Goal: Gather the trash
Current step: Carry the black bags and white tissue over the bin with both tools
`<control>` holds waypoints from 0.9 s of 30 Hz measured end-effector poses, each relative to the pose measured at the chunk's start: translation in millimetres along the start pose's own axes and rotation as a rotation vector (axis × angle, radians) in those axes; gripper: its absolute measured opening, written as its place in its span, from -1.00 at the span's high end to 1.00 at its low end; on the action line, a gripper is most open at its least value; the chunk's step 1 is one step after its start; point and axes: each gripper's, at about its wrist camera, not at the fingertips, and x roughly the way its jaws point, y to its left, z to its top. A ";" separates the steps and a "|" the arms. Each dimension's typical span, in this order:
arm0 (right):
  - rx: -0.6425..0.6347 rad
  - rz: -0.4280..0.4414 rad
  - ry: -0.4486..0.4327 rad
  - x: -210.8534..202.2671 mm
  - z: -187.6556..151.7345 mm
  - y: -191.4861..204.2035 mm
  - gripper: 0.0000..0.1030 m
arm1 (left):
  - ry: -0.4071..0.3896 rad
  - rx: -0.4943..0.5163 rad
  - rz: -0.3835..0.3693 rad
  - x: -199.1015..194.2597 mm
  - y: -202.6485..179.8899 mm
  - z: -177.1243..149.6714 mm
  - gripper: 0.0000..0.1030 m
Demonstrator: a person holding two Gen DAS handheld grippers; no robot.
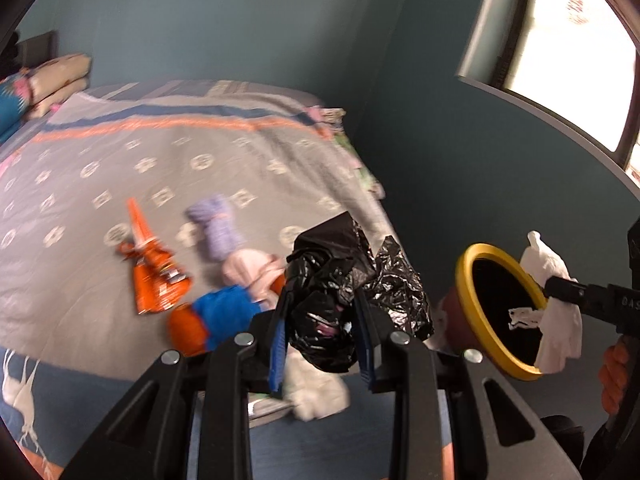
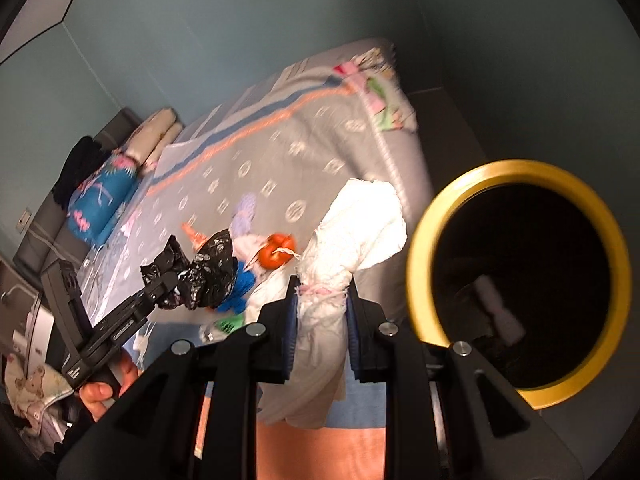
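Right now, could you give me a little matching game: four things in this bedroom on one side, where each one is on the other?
Things:
1. black plastic bag
2. white tissue
3. orange wrapper
4. yellow-rimmed bin

Places:
A. lying on the bedspread
B. right of the white tissue
C. in the left gripper's jaws
D. in the right gripper's jaws

Pairs: 1-C, 2-D, 3-A, 4-B

Black bag [image 1: 324,316], white tissue [image 2: 348,240], yellow-rimmed bin [image 2: 516,168]

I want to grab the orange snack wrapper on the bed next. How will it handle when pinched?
The orange snack wrapper looks like thin, crinkled foil lying flat on the bedspread, so it is probably very light and floppy. Its glossy surface may slip between jaws. One end is twisted into a narrow tail, likely the easiest part to pinch.
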 end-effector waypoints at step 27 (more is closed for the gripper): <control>0.179 -0.204 -0.186 -72.3 46.3 -135.9 0.60 | 0.073 0.178 -0.211 81.5 -181.9 21.0 0.47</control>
